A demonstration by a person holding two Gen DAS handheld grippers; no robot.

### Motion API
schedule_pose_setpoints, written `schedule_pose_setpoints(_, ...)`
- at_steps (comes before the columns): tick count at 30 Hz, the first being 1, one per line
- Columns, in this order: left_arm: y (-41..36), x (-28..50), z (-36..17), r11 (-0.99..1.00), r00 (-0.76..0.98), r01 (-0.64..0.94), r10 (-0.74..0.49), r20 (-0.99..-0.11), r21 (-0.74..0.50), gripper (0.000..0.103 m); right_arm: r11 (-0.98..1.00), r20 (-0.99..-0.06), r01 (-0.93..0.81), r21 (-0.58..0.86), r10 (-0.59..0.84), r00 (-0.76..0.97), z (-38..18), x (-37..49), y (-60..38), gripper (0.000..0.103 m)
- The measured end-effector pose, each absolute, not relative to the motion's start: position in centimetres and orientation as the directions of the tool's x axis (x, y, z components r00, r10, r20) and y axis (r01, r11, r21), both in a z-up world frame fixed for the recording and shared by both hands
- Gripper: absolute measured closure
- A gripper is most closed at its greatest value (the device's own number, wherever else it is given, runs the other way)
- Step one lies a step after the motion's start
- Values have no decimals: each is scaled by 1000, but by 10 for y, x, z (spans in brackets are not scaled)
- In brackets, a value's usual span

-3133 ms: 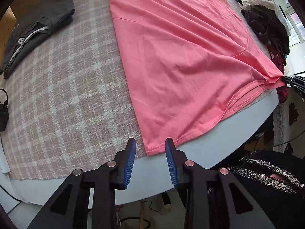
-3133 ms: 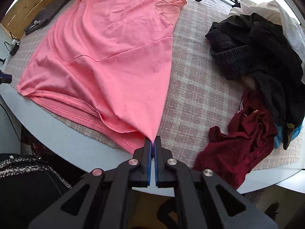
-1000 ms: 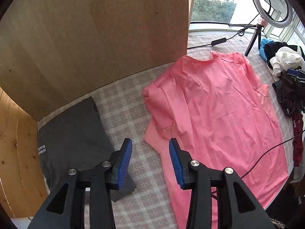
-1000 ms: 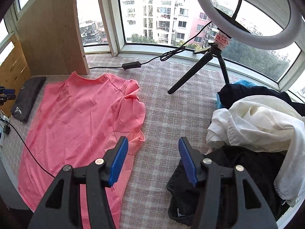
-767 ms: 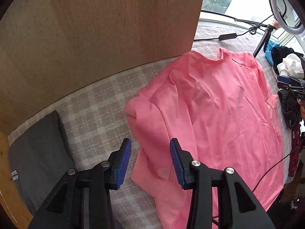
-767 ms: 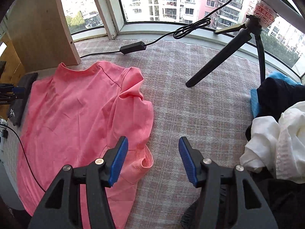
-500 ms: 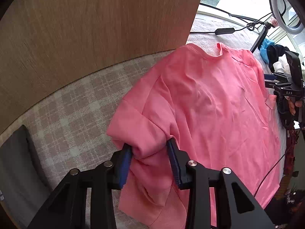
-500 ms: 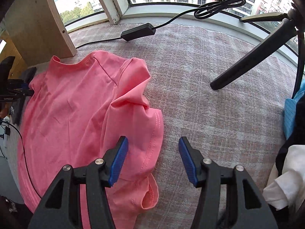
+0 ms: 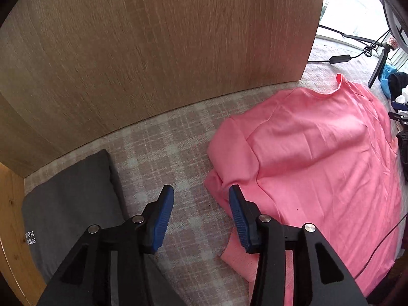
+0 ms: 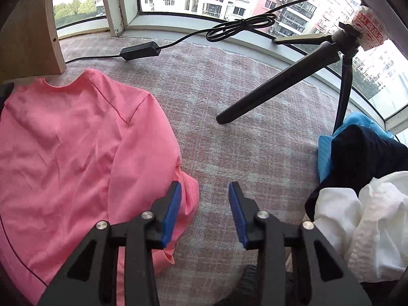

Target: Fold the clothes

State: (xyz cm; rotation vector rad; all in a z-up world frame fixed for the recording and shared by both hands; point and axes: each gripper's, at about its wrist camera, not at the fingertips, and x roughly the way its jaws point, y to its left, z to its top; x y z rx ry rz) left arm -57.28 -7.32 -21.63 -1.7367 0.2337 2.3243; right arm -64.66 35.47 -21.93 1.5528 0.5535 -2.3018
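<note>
A pink T-shirt (image 9: 318,158) lies spread on the checked tablecloth (image 9: 163,158), collar toward the window. Its left sleeve is bunched in folds just ahead of my left gripper (image 9: 201,196), which is open and empty, its right finger at the sleeve's edge. In the right wrist view the pink T-shirt (image 10: 63,158) lies at the left, its other sleeve folded inward. My right gripper (image 10: 204,191) is open and empty, its left finger over the sleeve hem, the rest over bare cloth.
A folded dark grey garment (image 9: 68,199) lies left of my left gripper. A wooden panel (image 9: 153,51) stands behind. A black tripod (image 10: 280,97) and cable box (image 10: 139,49) stand near the window. White (image 10: 362,216), dark and blue clothes (image 10: 357,142) pile at the right.
My left gripper had closed around the bunched left sleeve half a second ago; now it is open and the sleeve lies on the table. My right gripper moved closer to the right sleeve.
</note>
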Motion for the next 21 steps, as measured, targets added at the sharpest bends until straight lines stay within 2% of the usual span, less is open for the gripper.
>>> schedule_pose_setpoints(3, -74, -569, -220, -955, -272, -295, 80, -959, 4, 60, -865, -913, 470, -174, -36, -406, -215, -649, 338, 44)
schedule_pose_setpoints(13, -60, -526, -247, -920, -182, -389, 121, -976, -42, 62, -835, -937, 528, -156, -44, -345, -238, -655, 310, 44)
schedule_pose_setpoints(15, -47, -519, -246, -908, -201, -416, 135, -970, -41, 83, -838, -944, 525, -147, -40, -329, -244, -657, 309, 44)
schedule_pose_setpoints(16, -42, -516, -246, -906, -187, -419, 155, -970, -64, 99, -840, -946, 523, -143, -39, -322, -247, -659, 309, 44)
schedule_pose_setpoints(20, -34, -498, -234, -914, -239, -402, 46, -970, 55, 102, -860, -952, 501, -98, -66, -299, -247, -664, 316, 44)
schedule_pose_setpoints(21, -43, -493, -224, -933, -276, -349, 12, -961, 88, 102, -865, -953, 494, -88, -72, -295, -247, -665, 318, 44)
